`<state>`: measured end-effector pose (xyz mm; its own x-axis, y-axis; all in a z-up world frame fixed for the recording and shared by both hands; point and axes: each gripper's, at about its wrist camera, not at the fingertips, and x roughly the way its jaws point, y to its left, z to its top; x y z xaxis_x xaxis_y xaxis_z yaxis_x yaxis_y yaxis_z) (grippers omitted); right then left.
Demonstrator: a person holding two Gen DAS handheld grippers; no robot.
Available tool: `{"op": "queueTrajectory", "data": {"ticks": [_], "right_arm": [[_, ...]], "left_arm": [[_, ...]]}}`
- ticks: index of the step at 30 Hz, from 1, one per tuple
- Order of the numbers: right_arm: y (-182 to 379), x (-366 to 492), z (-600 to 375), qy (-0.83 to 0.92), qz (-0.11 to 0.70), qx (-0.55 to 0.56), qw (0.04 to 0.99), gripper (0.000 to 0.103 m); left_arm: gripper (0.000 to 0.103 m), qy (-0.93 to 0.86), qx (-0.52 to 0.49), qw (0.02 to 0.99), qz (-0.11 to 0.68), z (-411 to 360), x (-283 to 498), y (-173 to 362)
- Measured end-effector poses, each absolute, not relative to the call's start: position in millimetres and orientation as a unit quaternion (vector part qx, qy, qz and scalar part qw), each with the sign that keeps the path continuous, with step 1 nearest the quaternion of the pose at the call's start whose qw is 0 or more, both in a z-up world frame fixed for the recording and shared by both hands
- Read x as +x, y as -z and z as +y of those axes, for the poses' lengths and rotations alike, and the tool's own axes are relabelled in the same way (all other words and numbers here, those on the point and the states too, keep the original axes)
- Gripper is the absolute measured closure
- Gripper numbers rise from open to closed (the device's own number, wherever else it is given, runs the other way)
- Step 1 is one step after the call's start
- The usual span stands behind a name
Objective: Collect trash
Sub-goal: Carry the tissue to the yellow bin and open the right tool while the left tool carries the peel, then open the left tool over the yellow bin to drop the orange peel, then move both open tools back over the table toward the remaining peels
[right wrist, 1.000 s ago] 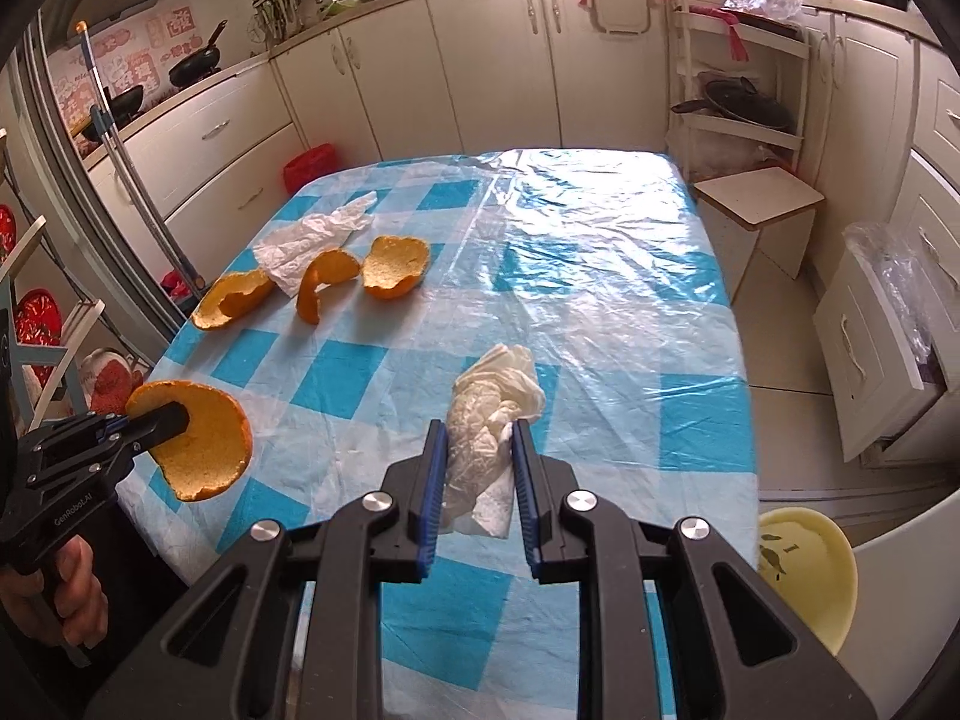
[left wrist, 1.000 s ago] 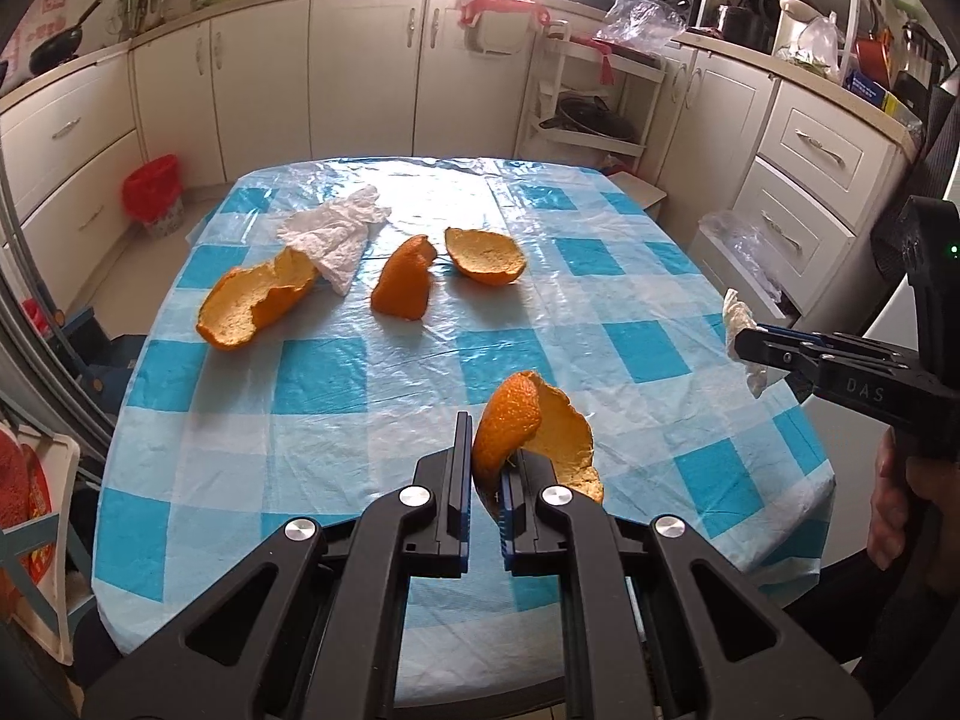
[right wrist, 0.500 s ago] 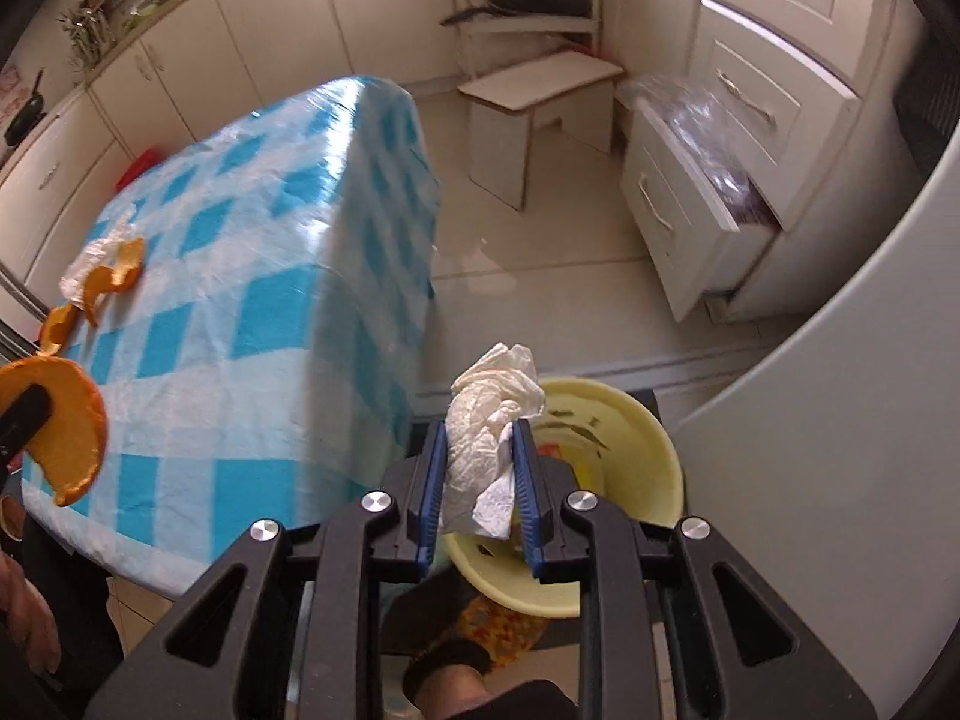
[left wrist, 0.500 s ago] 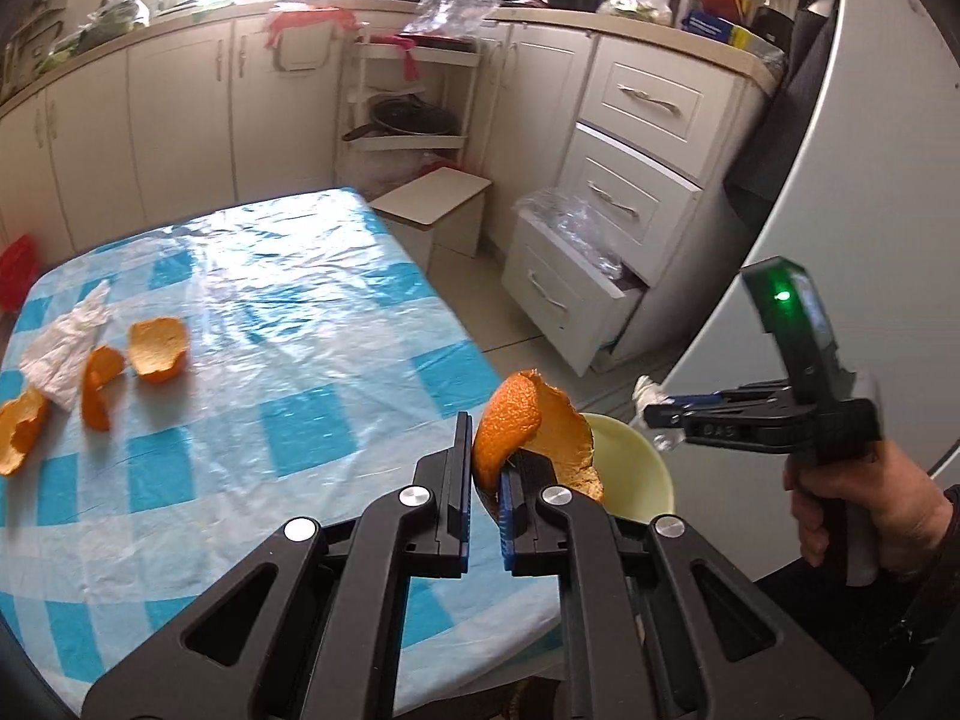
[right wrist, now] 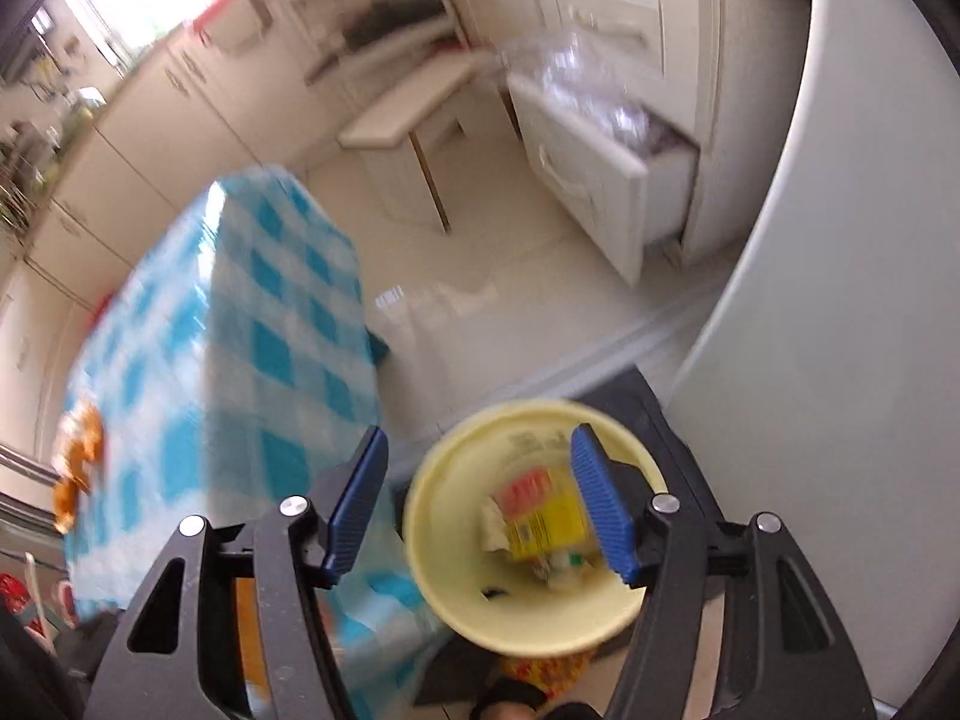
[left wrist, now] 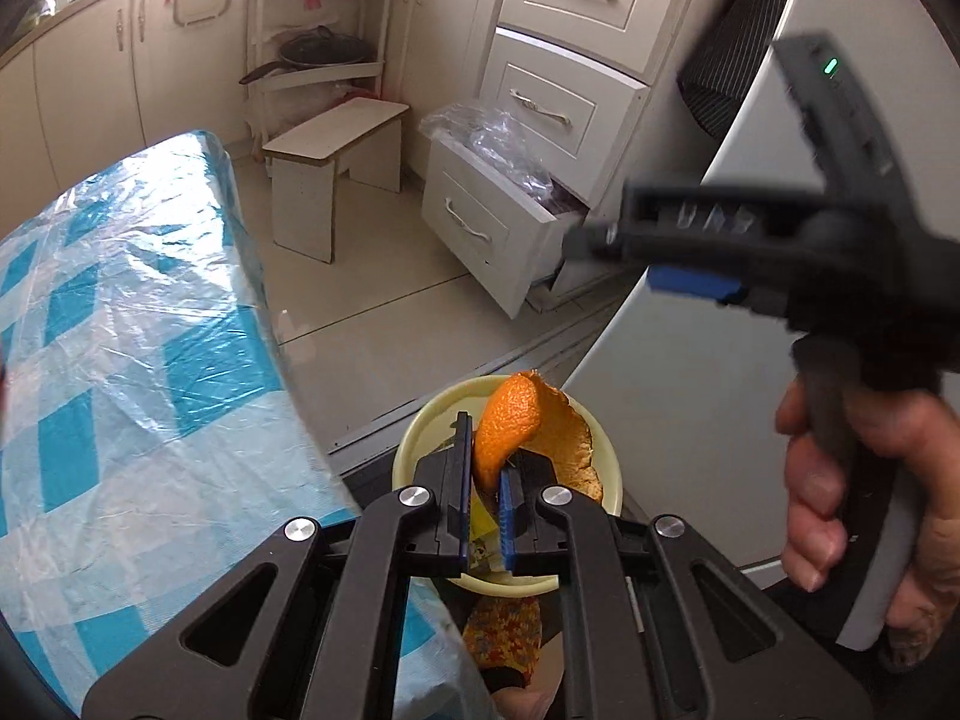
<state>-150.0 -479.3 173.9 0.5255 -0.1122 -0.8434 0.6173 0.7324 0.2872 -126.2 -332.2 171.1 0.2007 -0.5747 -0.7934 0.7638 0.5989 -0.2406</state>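
Observation:
My left gripper [left wrist: 483,450] is shut on an orange peel [left wrist: 528,426] and holds it right above a pale yellow trash bin [left wrist: 414,432] on the floor. My right gripper [right wrist: 477,450] is open and empty above the same bin [right wrist: 438,564], which holds a yellow-red wrapper [right wrist: 537,516] and a crumpled white tissue [right wrist: 493,525]. In the left wrist view the right gripper [left wrist: 600,240] hangs high at the right, held by a hand. More orange peels [right wrist: 78,468] lie blurred on the table at the far left.
The table with a blue-and-white checked cloth [left wrist: 120,360] stands left of the bin. A white appliance wall [left wrist: 690,390] rises right of it. An open drawer with a plastic bag [left wrist: 498,204] and a small stool [left wrist: 336,162] stand farther on the floor.
The right gripper opened and the white tissue dropped into the bin. The left gripper carried the orange peel from beside the table to above the bin.

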Motion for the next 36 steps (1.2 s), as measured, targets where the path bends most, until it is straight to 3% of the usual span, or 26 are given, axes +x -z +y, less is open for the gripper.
{"op": "queueTrajectory", "data": {"ticks": [2, 5, 7, 10, 21, 36], "right_arm": [[-198.6, -155.2, -474.9, 0.235, 0.388, 0.266, 0.850, 0.032], [-216.5, -160.4, -472.5, 0.255, 0.351, 0.240, 0.869, 0.029], [-215.8, -159.5, -479.7, 0.254, 0.345, 0.252, 0.868, 0.029], [-212.2, -157.8, -487.1, 0.246, 0.345, 0.277, 0.862, 0.029], [-221.1, -147.5, -472.8, 0.231, 0.338, 0.270, 0.871, 0.029], [-217.3, -93.1, -411.4, 0.170, 0.384, 0.205, 0.884, 0.029]], "left_arm": [[0.095, 0.432, 0.113, 0.762, 0.469, -348.3, -127.3, -159.4], [0.076, 0.427, 0.124, 0.748, 0.493, -367.0, -128.1, -142.4], [0.051, 0.427, 0.125, 0.750, 0.490, -370.4, -131.5, -142.2], [0.043, 0.436, 0.129, 0.752, 0.477, -368.8, -134.6, -148.7], [0.030, 0.404, 0.084, 0.792, 0.450, -289.0, -127.9, -189.6], [0.029, 0.295, 0.029, 0.848, 0.439, -159.0, -76.3, -204.7]]}}
